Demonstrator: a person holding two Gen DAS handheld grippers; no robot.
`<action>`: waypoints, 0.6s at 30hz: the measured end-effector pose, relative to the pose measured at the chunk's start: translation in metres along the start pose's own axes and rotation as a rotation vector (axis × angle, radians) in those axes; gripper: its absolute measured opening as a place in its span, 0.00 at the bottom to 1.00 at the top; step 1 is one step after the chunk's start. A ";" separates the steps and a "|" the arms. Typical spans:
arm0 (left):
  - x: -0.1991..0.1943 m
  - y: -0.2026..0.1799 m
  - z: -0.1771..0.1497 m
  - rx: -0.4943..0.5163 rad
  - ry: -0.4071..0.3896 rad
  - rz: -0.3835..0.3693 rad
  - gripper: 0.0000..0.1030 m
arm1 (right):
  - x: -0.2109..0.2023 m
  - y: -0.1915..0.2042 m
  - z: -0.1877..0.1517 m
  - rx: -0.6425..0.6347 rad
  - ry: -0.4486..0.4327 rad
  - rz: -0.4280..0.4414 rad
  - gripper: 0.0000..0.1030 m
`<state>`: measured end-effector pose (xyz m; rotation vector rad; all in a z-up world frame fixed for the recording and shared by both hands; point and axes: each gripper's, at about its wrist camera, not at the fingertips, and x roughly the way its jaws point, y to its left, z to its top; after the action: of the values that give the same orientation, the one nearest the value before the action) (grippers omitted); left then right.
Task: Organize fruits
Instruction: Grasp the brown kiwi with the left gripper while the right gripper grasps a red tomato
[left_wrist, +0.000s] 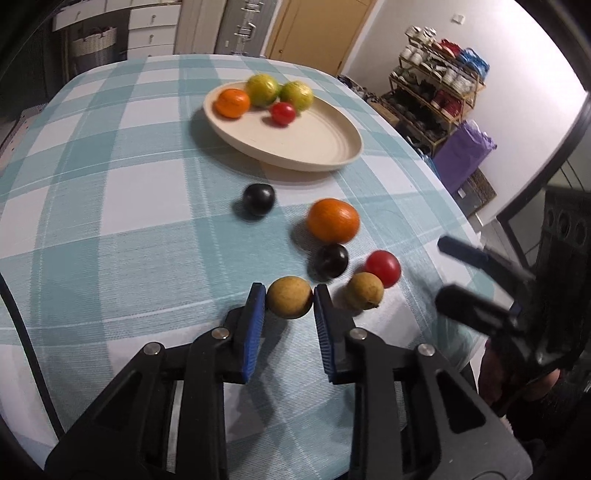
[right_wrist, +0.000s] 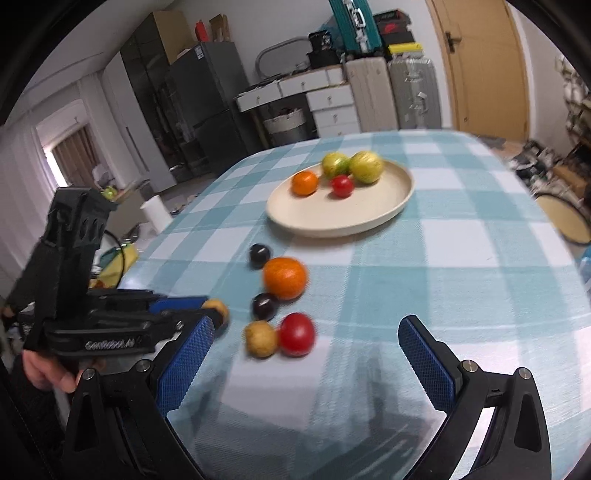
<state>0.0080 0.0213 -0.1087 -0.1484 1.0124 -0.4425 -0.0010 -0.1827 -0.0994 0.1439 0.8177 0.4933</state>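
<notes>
Pinched between the left gripper (left_wrist: 289, 297) pads, a round brown fruit (left_wrist: 289, 297) is half hidden in the right view; no long axis is discernible. Right gripper (right_wrist: 306, 332) is spread above the tablecloth (left_wrist: 110, 221).

The left gripper (left_wrist: 289, 297) clamps a round tan-brown fruit (left_wrist: 289, 296) between its blue ribbed pads (left_wrist: 255, 314). At two o'clock of it lie a second tan fruit (left_wrist: 364, 290), a dark plum (left_wrist: 331, 260) and a red tomato (left_wrist: 383, 267); a cream round plate (left_wrist: 314, 142) sits at twelve o'clock.

checked table (left_wrist: 110, 221) bears plate (left_wrist: 332, 155), loose fruits (left_wrist: 333, 220).
</notes>
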 end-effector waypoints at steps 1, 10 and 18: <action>-0.003 0.003 0.000 -0.007 -0.006 0.001 0.23 | 0.002 0.001 -0.001 0.008 0.009 0.015 0.99; -0.010 0.017 -0.009 -0.036 -0.011 -0.009 0.23 | 0.013 -0.009 -0.003 0.102 0.035 0.052 0.99; -0.006 0.024 -0.010 -0.054 -0.007 -0.021 0.23 | 0.026 -0.015 -0.002 0.156 0.069 0.094 0.70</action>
<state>0.0036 0.0467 -0.1171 -0.2091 1.0172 -0.4336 0.0178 -0.1833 -0.1225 0.3116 0.9201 0.5254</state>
